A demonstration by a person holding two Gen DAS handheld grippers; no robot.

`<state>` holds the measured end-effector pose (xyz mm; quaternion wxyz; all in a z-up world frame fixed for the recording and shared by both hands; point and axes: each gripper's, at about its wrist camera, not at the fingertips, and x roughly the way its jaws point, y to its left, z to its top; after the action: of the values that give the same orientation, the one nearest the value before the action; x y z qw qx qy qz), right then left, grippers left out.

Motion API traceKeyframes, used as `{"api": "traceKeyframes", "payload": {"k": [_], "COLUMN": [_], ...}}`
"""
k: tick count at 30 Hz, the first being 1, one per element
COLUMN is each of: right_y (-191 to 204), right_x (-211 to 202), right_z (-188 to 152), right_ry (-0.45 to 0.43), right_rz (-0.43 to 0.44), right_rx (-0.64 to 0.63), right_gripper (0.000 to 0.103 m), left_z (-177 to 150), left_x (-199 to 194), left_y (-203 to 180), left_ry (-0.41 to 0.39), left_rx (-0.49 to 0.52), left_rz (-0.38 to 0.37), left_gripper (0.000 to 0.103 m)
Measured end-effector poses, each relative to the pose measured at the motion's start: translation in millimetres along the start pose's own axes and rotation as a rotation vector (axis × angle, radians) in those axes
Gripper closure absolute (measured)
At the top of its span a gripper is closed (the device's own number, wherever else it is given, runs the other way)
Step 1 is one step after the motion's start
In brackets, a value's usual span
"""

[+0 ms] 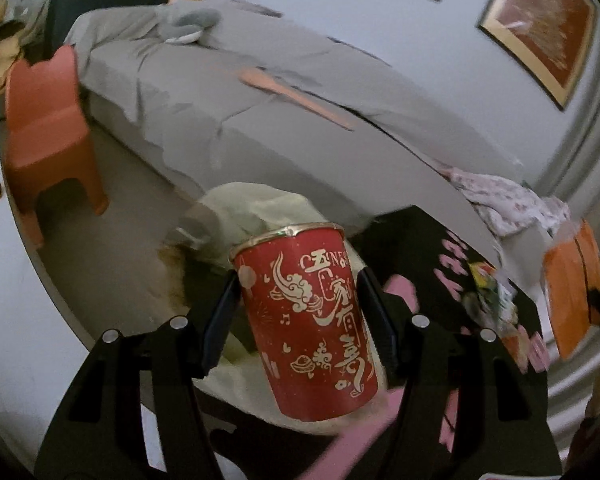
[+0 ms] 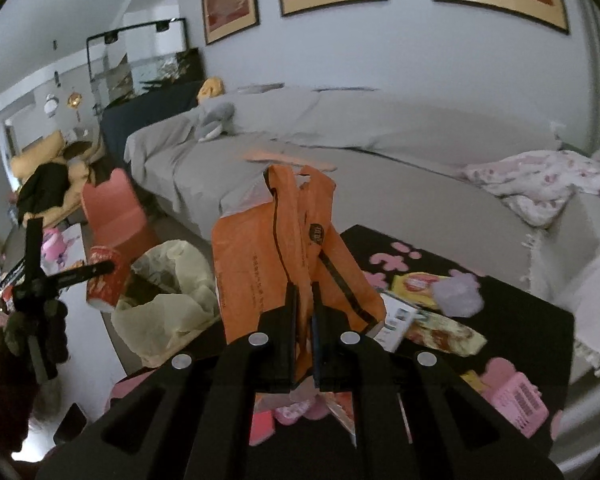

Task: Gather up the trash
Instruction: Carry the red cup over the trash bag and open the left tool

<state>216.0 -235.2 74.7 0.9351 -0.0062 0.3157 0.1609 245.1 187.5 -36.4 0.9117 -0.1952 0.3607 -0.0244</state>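
We've got the left claw (image 1: 300,316) clamped on a red paper cup (image 1: 306,320), one black pad pressed to each side of it, the cup tilted with its rim up and away from us. Just beyond it sits the pale yellow bin bag (image 1: 260,208), mouth gaping, on the floor at the near left edge of the black surface (image 1: 420,240).

Over on the right, our right claw (image 2: 304,300) is clenched tight on an orange plastic bag (image 2: 276,252), which stands up crumpled above the pads. From this side the cup (image 2: 106,276) shows at the left, just beside the bin bag (image 2: 168,292).

More litter lies on the surface (image 2: 520,320) to the right: a yellow wrapper (image 2: 416,282), a pink packet (image 2: 516,396). The grey sofa (image 2: 380,168) runs across the far side, with a pink stool (image 2: 112,212) at the left.
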Motion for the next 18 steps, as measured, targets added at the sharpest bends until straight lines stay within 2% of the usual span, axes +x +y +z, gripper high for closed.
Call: {"api": "traceKeyframes", "payload": {"k": [3,8,12,16,18], "right_y": [7,11,18,27,36], "right_x": [25,54,73,88,97], "right_z": [4,10,10,11,13], "right_ry": [0.031,0.056,0.079,0.099,0.11], "right_rz": [0.016,0.017,0.03,0.052,0.076], "right_rx": [-0.009,-0.019,-0.027,-0.033,-0.043], "right_gripper": [0.095,0.095,0.095,0.095,0.095], "left_z": [8,12,7,8,12], "left_x": [26,63,85,72,52], "left_y": [15,17,21,30,39], "left_ry": [0.032,0.087,0.157,0.124,0.07], "left_rx": [-0.029,-0.009,-0.042,-0.07,-0.09], "left_rz": [0.0,0.017,-0.025,-0.021,0.012], "left_gripper": [0.046,0.043,0.04,0.038,0.038]}}
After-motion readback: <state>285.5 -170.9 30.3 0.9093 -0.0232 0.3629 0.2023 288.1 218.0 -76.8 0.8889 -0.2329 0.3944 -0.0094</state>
